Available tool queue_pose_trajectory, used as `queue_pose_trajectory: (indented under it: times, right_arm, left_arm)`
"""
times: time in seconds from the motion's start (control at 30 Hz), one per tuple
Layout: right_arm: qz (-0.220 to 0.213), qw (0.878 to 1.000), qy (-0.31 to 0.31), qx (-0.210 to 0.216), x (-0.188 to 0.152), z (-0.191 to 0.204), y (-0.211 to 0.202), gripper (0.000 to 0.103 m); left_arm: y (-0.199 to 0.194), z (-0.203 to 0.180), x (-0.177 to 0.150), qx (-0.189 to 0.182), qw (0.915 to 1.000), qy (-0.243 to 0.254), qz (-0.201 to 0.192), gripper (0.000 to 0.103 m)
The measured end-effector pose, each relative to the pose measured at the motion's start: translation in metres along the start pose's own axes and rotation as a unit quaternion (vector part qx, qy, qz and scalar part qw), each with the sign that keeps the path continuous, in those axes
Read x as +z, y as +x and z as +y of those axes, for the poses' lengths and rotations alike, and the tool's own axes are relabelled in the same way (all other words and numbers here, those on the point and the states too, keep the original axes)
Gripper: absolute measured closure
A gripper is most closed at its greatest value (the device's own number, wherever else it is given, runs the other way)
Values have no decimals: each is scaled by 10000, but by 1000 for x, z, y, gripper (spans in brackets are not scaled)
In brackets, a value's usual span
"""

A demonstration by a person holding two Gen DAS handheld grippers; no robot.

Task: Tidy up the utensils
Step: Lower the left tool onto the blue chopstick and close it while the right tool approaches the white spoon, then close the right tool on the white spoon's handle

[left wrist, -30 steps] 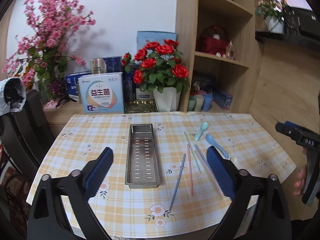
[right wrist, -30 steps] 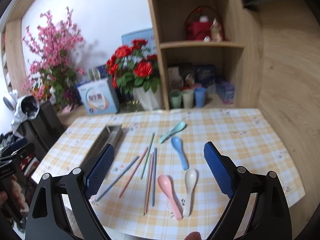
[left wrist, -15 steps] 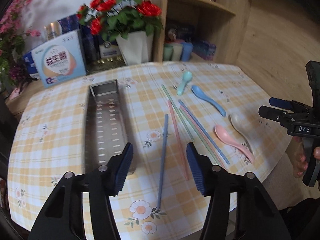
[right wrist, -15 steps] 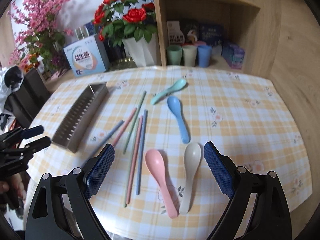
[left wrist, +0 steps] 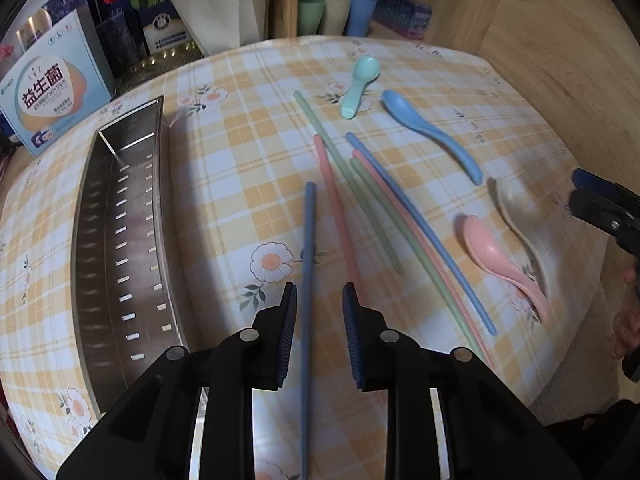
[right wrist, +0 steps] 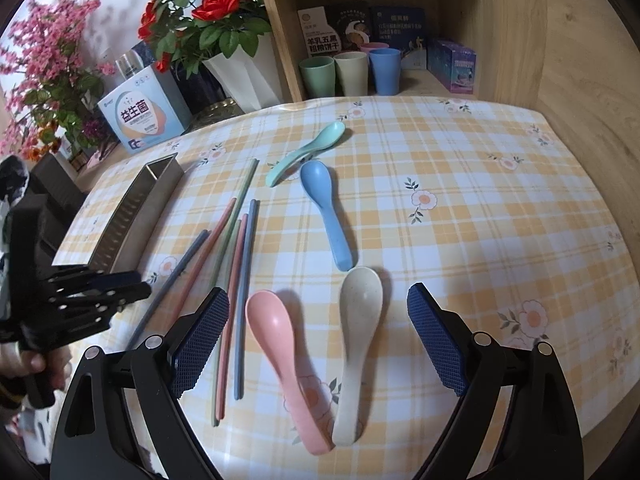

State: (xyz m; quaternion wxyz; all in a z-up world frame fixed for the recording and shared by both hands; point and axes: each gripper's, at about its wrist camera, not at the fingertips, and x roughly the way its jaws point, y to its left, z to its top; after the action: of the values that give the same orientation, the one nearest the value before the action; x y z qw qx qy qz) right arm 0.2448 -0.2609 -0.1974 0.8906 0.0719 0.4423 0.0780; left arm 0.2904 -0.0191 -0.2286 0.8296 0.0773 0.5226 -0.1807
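Left gripper (left wrist: pixel 319 300) lowered | jaws closing, straddling blue chopstick (left wrist: pixel 308 264), untouched | right gripper (right wrist: pixel 318 312) jaws wide, empty

Left tongs (left wrist: pixel 319 334): matte black plastic frame, two angular arms, silver round pivot screws, dark blue ribbed pads (left wrist: pixel 289 332) on the inner faces. Right tongs (right wrist: pixel 318 344): same black frame and silver screws, blue cross-hatched pads (right wrist: pixel 200 340). Small white lettering on the right unit's side; illegible.
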Motion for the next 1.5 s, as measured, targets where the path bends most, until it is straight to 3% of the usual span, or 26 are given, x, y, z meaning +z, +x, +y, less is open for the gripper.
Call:
queue_pose_trajectory:
  times: [0.3, 0.43, 0.63, 1.0, 1.2, 1.37, 1.5]
  right_arm:
    - [104, 9999, 121, 64, 2, -10, 10, 16]
    - [120, 9997, 172, 105, 2, -12, 12, 16]
    - [127, 9997, 178, 145, 3, -12, 13, 16]
    - [246, 9991, 291, 198, 0, -15, 18, 16]
    - [366, 9982, 418, 206, -7, -21, 18, 16]
    - [535, 9973, 480, 147, -17, -31, 19, 26]
    - [703, 9959, 557, 79, -27, -40, 24, 44]
  left_arm:
    - [23, -1, 5, 117, 9994, 108, 306, 83]
    - [29, -4, 1, 261, 9989, 135, 373, 88]
    - [25, -2, -6, 350, 9988, -123, 325, 97]
    - [19, -8, -22, 427, 9977, -497, 157, 97]
    - [14, 1, -29, 183, 9944, -1040, -41, 97]
    - [-3, 0, -31, 143, 9922, -1198, -321, 97]
    - [-19, 0, -31, 33, 9902, -1302, -502, 97]
